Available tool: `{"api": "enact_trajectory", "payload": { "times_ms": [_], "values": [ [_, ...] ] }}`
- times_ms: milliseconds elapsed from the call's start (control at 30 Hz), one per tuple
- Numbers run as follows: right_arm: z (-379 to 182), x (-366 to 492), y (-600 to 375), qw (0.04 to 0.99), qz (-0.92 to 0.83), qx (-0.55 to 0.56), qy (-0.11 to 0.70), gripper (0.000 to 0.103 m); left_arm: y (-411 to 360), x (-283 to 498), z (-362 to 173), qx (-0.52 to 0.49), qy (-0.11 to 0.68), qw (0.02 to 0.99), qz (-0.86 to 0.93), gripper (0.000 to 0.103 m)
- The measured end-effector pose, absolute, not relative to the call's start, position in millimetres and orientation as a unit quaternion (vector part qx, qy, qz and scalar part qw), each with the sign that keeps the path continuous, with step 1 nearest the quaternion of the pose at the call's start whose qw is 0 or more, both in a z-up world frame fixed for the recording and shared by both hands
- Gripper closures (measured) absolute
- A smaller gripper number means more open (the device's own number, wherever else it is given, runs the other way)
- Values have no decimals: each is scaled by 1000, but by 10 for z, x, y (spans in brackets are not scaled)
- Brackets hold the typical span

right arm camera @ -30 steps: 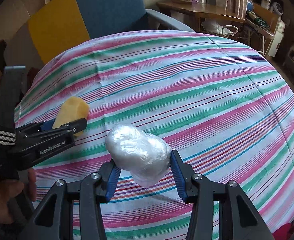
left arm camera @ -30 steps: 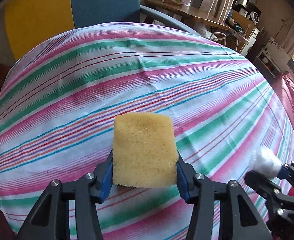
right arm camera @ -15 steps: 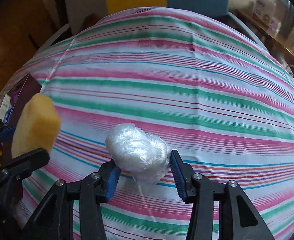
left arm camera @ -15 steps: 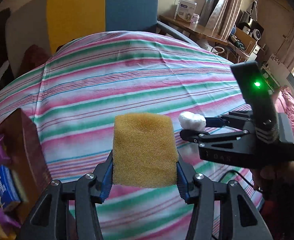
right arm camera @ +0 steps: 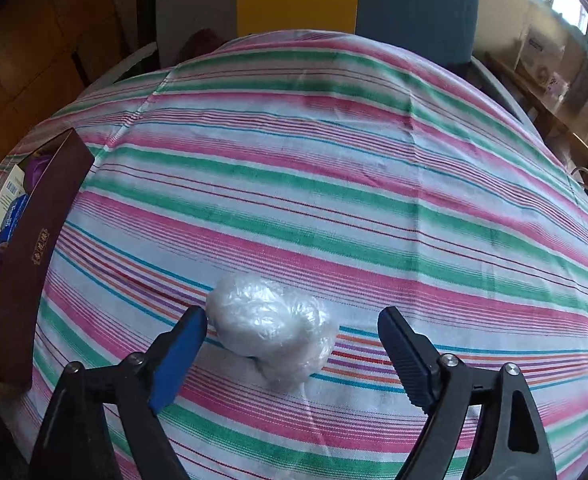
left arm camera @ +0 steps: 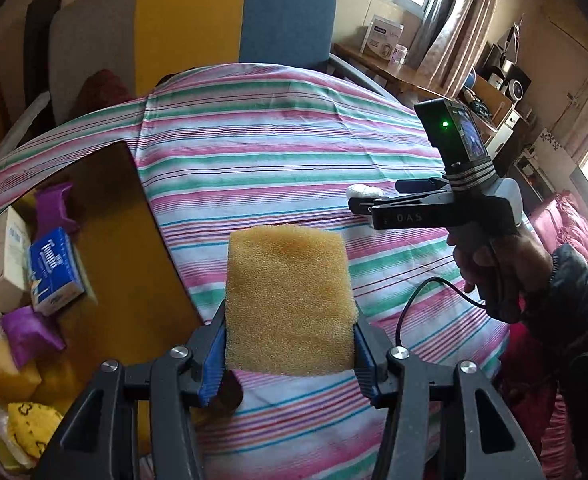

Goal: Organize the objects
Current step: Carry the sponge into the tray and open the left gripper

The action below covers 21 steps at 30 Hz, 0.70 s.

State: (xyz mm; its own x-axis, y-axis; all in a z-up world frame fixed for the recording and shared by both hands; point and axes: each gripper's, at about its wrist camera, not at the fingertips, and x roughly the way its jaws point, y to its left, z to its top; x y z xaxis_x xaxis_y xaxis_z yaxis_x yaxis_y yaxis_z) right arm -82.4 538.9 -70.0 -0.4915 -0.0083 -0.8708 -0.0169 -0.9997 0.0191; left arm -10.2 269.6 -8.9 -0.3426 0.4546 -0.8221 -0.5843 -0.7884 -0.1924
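My left gripper point(left arm camera: 290, 354) is shut on a yellow sponge block point(left arm camera: 288, 300), held above the striped cloth beside a dark open box point(left arm camera: 134, 248). In the right wrist view the jaws of my right gripper point(right arm camera: 292, 322) are opening. A white plastic-wrapped bundle point(right arm camera: 272, 334) lies on the cloth between them, close to the left pad, with the right pad well apart from it. From the left wrist view the right gripper point(left arm camera: 373, 200) shows side-on in a person's hand point(left arm camera: 489, 268), with the bundle point(left arm camera: 363, 191) at its tips.
The box holds a blue tissue pack point(left arm camera: 54, 272), a white carton point(left arm camera: 4, 256), purple pieces point(left arm camera: 28, 332) and yellow items point(left arm camera: 30, 428). Its maroon wall point(right arm camera: 34, 260) stands at the cloth's left edge. A yellow and blue chair point(left arm camera: 234, 20) is behind; a wooden side table point(left arm camera: 393, 72) is at right.
The right gripper's jaws have spread and let go of the wrapped bundle, which now rests on the cloth. My left gripper has carried the sponge leftward to beside the box.
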Motion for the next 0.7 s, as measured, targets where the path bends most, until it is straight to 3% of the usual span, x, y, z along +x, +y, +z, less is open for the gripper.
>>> {"api": "enact_trajectory", "payload": {
  "times_ms": [167,267,300,333,400,700],
  "values": [
    [-718,-853,5317,24,868,-495,-20,10,2494,-53,7,-469,58,304,827,49],
    [-762,-878,5152,33,868,-489,-85,11,2351,-53,81,-460,53,288,838,49],
    [-801,-892,5099,28,864,-491,-104,31,2297,-56,101,-457,50,282,842,49],
    [-848,-901,5080,27,859,-500,-105,57,2237,-57,118,-454,47,277,845,49],
    [-822,-907,5112,10,862,-502,-67,63,2128,-52,141,-450,42,266,851,49],
    [-885,-861,5239,2,861,-507,-22,62,1757,20,227,-422,49,222,878,49]
  ]
}}
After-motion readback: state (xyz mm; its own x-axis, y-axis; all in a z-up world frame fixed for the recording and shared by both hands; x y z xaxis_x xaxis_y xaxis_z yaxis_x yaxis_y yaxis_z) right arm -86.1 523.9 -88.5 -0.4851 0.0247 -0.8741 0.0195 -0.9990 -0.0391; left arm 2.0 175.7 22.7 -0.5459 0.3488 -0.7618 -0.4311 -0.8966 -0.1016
